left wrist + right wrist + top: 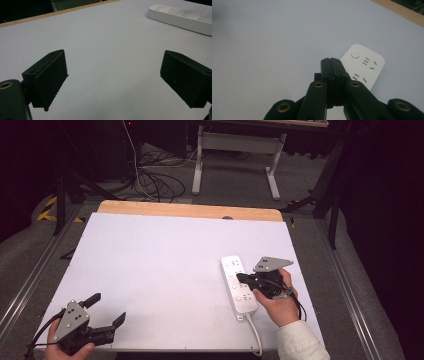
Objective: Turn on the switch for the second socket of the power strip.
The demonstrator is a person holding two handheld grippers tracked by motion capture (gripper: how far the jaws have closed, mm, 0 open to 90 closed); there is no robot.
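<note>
A white power strip (238,284) lies on the right part of the white table, its cord running toward the front edge. My right gripper (240,278) hovers over the middle of the strip with its jaws pressed together and nothing between them. In the right gripper view the strip (364,63) shows past the shut jaws, with its round button and sockets. My left gripper (106,309) is at the front left corner, jaws wide apart over bare table. In the left gripper view its fingers (48,75) stand far apart, and the strip (182,17) lies at the upper right.
The white table top (165,265) has a wooden strip (190,210) along its far edge. Beyond it stand a desk frame (235,160) and floor cables (155,180). The strip's cord (256,332) hangs over the front edge.
</note>
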